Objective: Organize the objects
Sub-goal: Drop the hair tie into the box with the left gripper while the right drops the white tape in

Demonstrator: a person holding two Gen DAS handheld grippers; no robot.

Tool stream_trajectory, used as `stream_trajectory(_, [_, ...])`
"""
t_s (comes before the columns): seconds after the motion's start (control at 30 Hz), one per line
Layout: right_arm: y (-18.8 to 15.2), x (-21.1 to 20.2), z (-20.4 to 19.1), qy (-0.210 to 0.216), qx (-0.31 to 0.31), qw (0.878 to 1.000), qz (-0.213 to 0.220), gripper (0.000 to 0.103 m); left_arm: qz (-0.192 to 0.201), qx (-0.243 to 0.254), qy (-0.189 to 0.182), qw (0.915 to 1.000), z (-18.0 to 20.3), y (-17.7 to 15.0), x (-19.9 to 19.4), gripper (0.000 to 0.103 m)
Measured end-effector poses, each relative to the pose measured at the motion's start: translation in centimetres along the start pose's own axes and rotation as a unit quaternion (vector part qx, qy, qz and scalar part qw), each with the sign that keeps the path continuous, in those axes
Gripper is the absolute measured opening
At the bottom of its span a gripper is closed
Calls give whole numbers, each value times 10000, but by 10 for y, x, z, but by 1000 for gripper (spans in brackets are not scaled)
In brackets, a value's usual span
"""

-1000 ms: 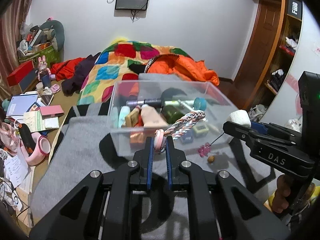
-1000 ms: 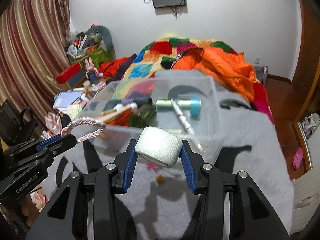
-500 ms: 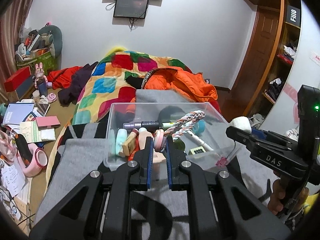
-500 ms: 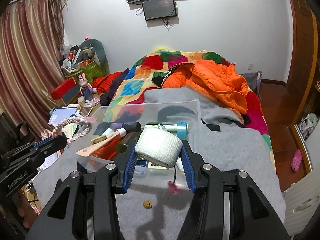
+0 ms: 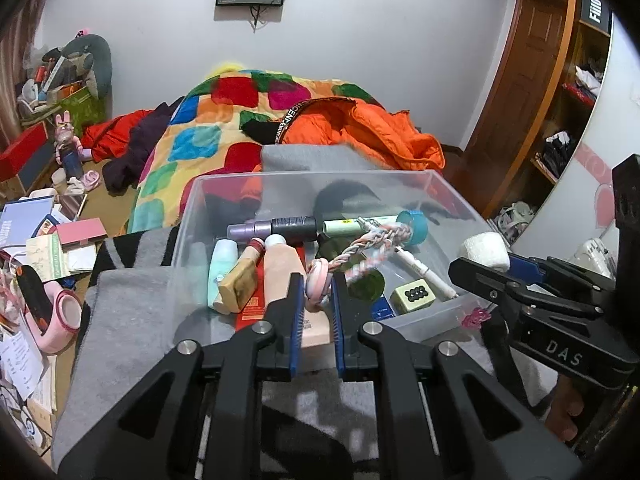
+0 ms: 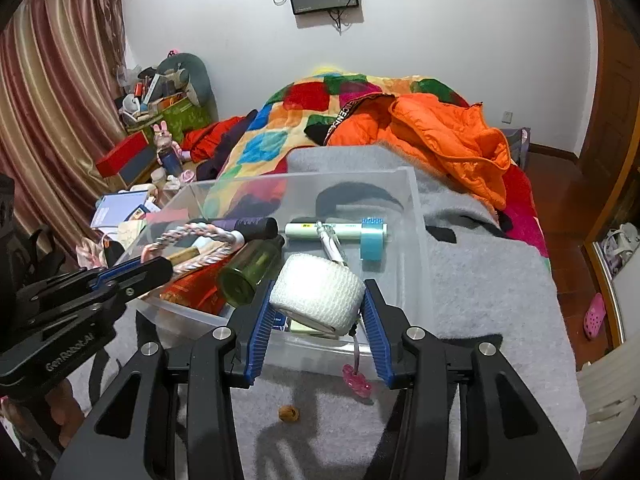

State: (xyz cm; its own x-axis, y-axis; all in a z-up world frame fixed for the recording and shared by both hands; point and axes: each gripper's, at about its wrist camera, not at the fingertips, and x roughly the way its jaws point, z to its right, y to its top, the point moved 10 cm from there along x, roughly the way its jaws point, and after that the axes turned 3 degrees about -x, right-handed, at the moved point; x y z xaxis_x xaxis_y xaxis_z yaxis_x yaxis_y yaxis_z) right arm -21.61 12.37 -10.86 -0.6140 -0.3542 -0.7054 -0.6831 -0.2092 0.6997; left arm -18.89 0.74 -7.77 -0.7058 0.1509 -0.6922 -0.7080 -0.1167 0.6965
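A clear plastic bin point(image 5: 192, 216) point(image 6: 416, 216) stands on a grey blanket point(image 6: 480, 280) on the bed, holding several bottles, tubes and a pen. My left gripper point(image 5: 316, 292) is shut on a pink and white braided rope point(image 5: 360, 248) and holds it over the bin's near edge; the rope also shows in the right wrist view point(image 6: 200, 236). My right gripper point(image 6: 318, 304) is shut on a white bandage roll point(image 6: 316, 296) over the bin's near right part. The roll also shows in the left wrist view point(image 5: 484, 248).
A pink charm point(image 6: 356, 384) and a small brown nut point(image 6: 288, 414) lie on the blanket in front of the bin. An orange jacket point(image 6: 440, 140) and patchwork quilt point(image 5: 192, 148) lie behind. Books, boxes and a pink band point(image 5: 60, 320) clutter the floor at left.
Both grippers have moved forward and now hold their objects over the bin, with the bin closer and lower in both views. Both grips are unchanged.
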Motion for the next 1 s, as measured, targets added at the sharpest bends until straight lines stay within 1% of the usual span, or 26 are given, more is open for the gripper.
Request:
stream_trajectory(0.13, [0,3,1,-20,-8,10000,-33,40,4,43,11,10000,1,0,3,12])
stream_trajectory(0.2, [0,3,0,-15,-28,10000,-45,44,-6,47,15,10000,1,0,3,13])
stream_trajectory(0.27, [1,4,-1,-45,-38,10000,-37,55,-4,45,17,10000,1,1,3,17])
stream_trajectory(0.3, [1,4,0,-68,-36,10000,-24,56,-3,47,14,10000,1,1,3,18])
stream_trajectory(0.5, [-1,-2,1,-32,-39,10000,-17,56,99,125,23,9999,4,1,-5,25])
stream_trajectory(0.6, [-2,-9,1,-76,-88,9999,30,56,205,210,29,9996,8,0,-16,33])
stream_trajectory(0.67, [-3,-16,4,-177,-123,9997,69,56,286,271,44,9992,12,0,-25,41])
stream_trajectory(0.77, [-4,-27,10,-275,-127,9995,134,56,373,343,7,9987,19,-1,-35,48])
stream_trajectory(0.87, [-7,-34,17,-345,-65,9992,170,56,357,391,-51,9986,27,-6,-40,51])
stream_trajectory(1.0, [-18,-41,30,-438,37,9990,121,56,114,414,-202,9989,40,-25,-36,51])
